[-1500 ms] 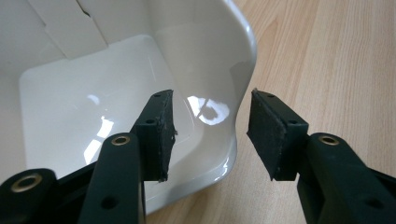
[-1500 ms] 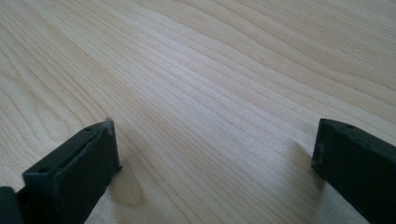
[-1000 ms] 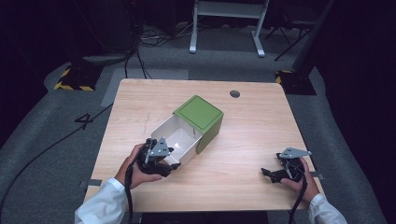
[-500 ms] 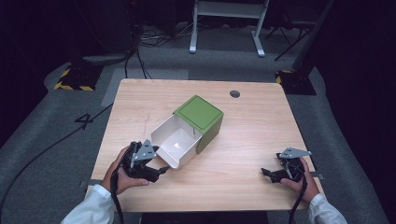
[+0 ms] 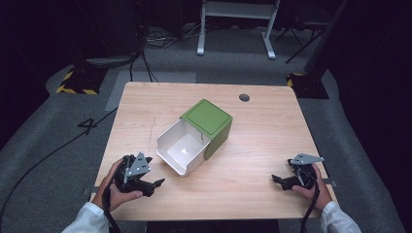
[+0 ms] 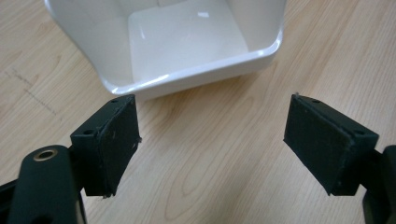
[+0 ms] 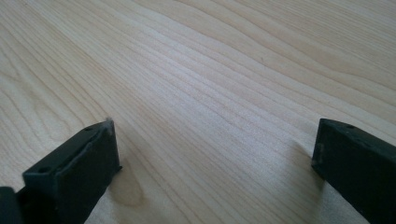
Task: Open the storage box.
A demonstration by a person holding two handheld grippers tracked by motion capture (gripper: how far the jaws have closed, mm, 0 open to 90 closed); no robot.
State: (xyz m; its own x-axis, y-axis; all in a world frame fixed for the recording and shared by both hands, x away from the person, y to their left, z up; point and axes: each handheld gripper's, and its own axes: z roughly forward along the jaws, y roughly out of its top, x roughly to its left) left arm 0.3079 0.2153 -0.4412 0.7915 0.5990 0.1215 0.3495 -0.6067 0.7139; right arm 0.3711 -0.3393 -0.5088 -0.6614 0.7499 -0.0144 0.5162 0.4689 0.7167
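A green box [image 5: 210,121] lies at the middle of the wooden table [image 5: 262,131], with its white drawer [image 5: 182,145] pulled out toward the front left. The drawer [image 6: 187,42] looks empty inside. My left gripper [image 5: 154,184] rests near the table's front left, just short of the drawer's front wall, jaws wide open with nothing between them [image 6: 212,149]. At the front right my right gripper [image 5: 278,181] is held low over bare wood, its jaws spread apart and empty [image 7: 215,163].
A round cable hole [image 5: 244,97] sits near the table's far edge. Cables trail on the grey floor [image 5: 58,141] at the left. A white frame [image 5: 235,19] stands behind the table. A sleeve [image 5: 87,221] and a hand hold each gripper at the front edge.
My left gripper has drawn back from the drawer toward the front left corner. The drawer stays pulled out. The right gripper has not moved.
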